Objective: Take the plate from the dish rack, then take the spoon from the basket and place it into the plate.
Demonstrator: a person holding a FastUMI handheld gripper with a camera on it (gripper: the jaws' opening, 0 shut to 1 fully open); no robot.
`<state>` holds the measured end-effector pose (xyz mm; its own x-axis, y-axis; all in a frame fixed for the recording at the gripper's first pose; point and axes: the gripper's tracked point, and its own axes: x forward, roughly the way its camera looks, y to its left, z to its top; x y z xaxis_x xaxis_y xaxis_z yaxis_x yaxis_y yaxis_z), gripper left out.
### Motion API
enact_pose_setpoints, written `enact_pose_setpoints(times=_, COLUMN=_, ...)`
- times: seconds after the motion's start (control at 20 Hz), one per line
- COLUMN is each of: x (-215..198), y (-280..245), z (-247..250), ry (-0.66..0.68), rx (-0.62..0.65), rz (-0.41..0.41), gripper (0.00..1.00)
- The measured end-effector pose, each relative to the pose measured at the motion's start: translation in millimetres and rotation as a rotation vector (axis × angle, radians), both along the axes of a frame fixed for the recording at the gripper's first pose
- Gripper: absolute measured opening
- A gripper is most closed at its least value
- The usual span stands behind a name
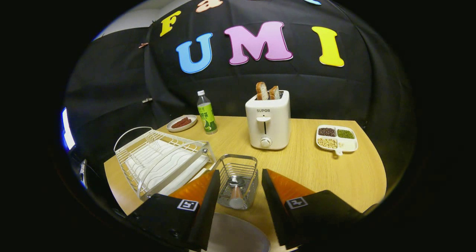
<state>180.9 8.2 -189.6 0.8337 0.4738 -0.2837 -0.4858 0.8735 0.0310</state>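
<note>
Right, my gripper [238, 185] is spread wide with nothing between the fingers, hanging above the wooden tabletop [327, 170]. Straight ahead, framed by the two fingers, sits the wire basket [238, 179], and the spoon [235, 192] stands in it, handle end nearest me, bowl hidden down among the wires. Below the fingers, closest to me, the plate [238, 233] lies flat on the tabletop, pale and round, just this side of the basket. Off beside my left finger is the white dish rack [160, 160], its wire frame touching or nearly touching the basket's corner. Beyond the basket stands a white toaster [267, 120] with two slices of bread [267, 92] poking up from its slots. Left of that, a green-labelled bottle [206, 112], and next to it a small dish of sausages [182, 123]. Well apart on the other side, a divided tray of beans [336, 137] rests near the tabletop's far corner.
</note>
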Motion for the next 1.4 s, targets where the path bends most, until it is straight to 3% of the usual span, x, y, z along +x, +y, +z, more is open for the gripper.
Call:
enact_pose_setpoints(times=0.1, x=0, y=3, z=-7, ry=-0.007, rx=-0.027, rz=0.013, gripper=0.57)
enact_pose_setpoints(times=0.3, x=4, y=6, z=-13, ry=-0.018, rx=-0.041, rz=0.005, gripper=0.57)
enact_pose_setpoints(times=0.5, x=10, y=4, z=-13, ry=-0.015, rx=-0.035, rz=-0.011, gripper=0.42)
enact_pose_setpoints(times=0.7, x=14, y=-2, z=-8, ry=-0.036, rx=-0.046, rz=-0.034, gripper=0.4)
enact_pose_setpoints(times=0.75, x=19, y=1, z=-8, ry=-0.042, rx=-0.043, rz=-0.038, gripper=0.31)
enact_pose_setpoints(times=0.85, x=16, y=1, z=-8, ry=-0.04, rx=-0.045, rz=-0.045, gripper=0.25)
enact_pose_setpoints(times=1.1, x=14, y=3, z=-3, ry=-0.032, rx=-0.059, rz=-0.026, gripper=0.2)
enact_pose_setpoints(times=1.4, x=12, y=7, z=39, ry=-0.065, rx=-0.015, rz=-0.004, gripper=0.17)
